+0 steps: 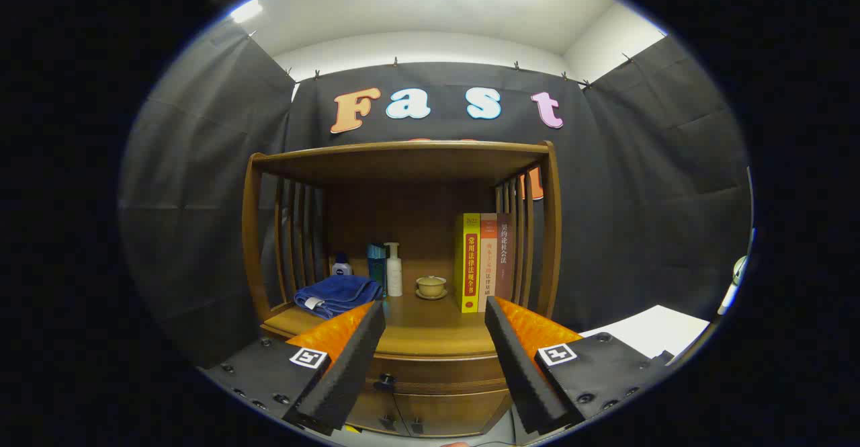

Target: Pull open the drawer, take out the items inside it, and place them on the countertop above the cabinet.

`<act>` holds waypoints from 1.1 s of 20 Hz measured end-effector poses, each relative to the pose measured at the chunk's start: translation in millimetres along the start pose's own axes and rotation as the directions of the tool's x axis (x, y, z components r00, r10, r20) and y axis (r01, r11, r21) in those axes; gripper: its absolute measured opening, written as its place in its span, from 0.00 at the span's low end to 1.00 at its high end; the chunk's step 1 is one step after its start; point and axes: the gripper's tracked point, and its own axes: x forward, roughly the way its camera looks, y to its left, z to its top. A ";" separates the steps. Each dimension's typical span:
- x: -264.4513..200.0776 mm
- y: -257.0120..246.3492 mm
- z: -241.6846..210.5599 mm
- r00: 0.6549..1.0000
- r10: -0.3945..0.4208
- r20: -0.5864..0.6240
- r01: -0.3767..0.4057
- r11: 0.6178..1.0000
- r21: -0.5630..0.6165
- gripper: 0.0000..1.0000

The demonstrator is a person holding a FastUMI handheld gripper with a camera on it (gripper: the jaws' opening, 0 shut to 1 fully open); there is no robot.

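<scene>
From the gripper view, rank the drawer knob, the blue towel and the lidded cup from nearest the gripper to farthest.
Gripper open.
1. Drawer knob, low between the fingers, on the cabinet front.
2. Blue towel, on the countertop beyond the left finger.
3. Lidded cup, farther back, beside the books.

A staged recording booth dressed like a home corner: black cloth walls (pixel 645 185) clipped up below a white ceiling (pixel 430 10). Beyond the spread-apart gripper (pixel 435 312) fingers stands a wooden cabinet (pixel 430 366) with a shelf alcove, holding a folded blue towel (pixel 336 294), toiletry bottles (pixel 393 269), a lidded teacup (pixel 431 286) and upright books (pixel 482 262).
</scene>
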 end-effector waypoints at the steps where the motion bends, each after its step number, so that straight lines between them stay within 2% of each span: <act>1: -0.7 0.5 2.4 1.000 0.002 0.006 -0.002 1.000 -0.002 0.98; 7: -5.0 -6.0 5.7 1.000 -0.014 0.013 0.014 0.999 0.029 0.98; 22: -8.7 -5.8 5.8 1.000 -0.004 0.006 0.003 1.000 0.014 0.98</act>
